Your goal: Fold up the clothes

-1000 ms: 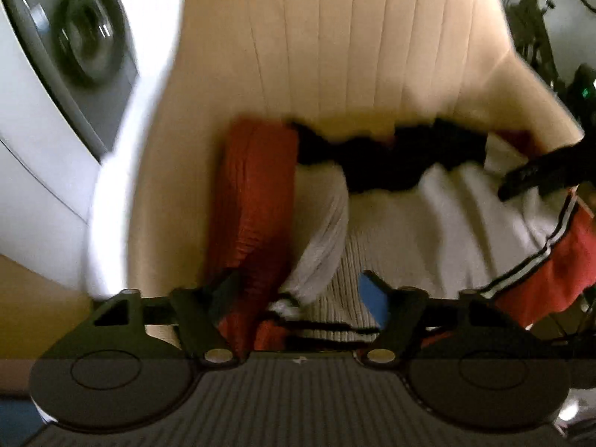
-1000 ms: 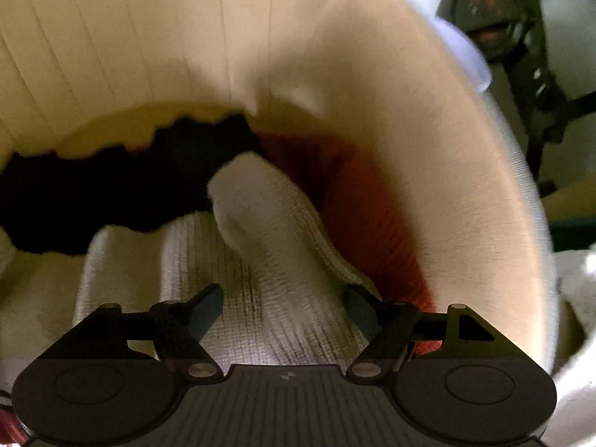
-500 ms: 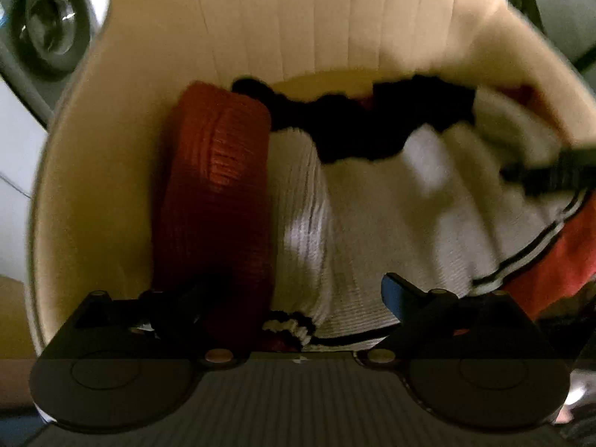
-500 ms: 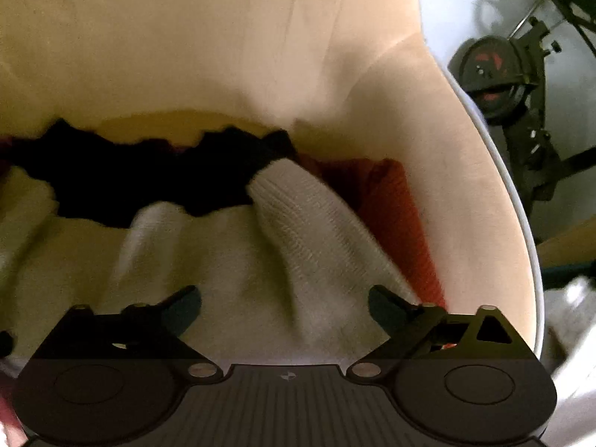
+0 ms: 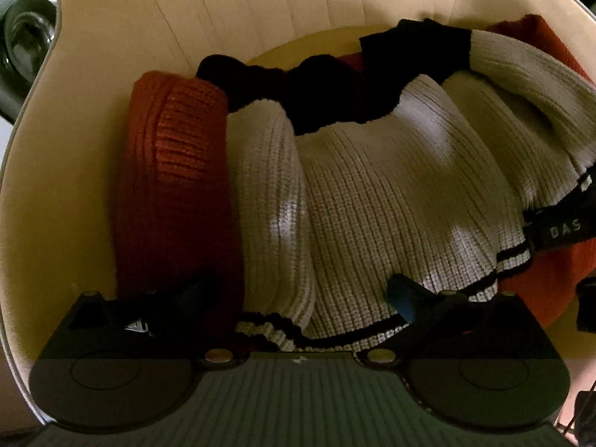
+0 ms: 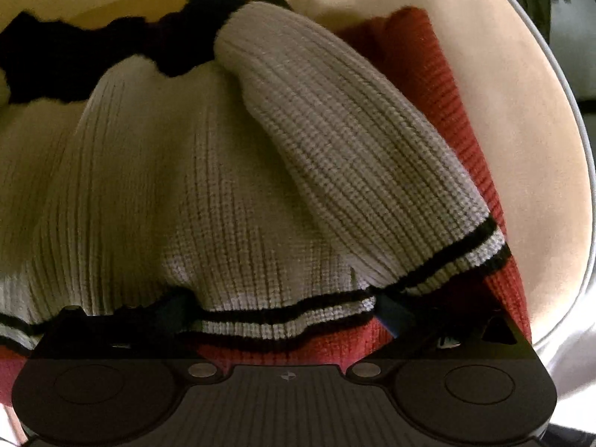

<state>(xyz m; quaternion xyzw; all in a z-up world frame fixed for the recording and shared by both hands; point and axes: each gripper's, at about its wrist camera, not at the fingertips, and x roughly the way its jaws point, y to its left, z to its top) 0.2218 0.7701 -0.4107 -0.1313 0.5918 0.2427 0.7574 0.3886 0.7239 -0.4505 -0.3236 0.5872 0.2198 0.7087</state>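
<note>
Sweater (image 5: pixel 372 193), a cream ribbed knit with black collar and black-striped hem, lies on the seat of a beige tub chair (image 5: pixel 67 171), spread over a red knit garment (image 5: pixel 175 186). Both cream sleeves look already turned in over the body, so the fold seems partly done; bringing the hem up toward the collar and squaring the bundle is likely what remains. The left gripper (image 5: pixel 301 294) hovers over the hem with its fingers opening, clamping nothing. The right gripper (image 6: pixel 283 316) is spread wide and empty over the striped hem. Around the chair the room is dim, with dark equipment just visible past its rim.
</note>
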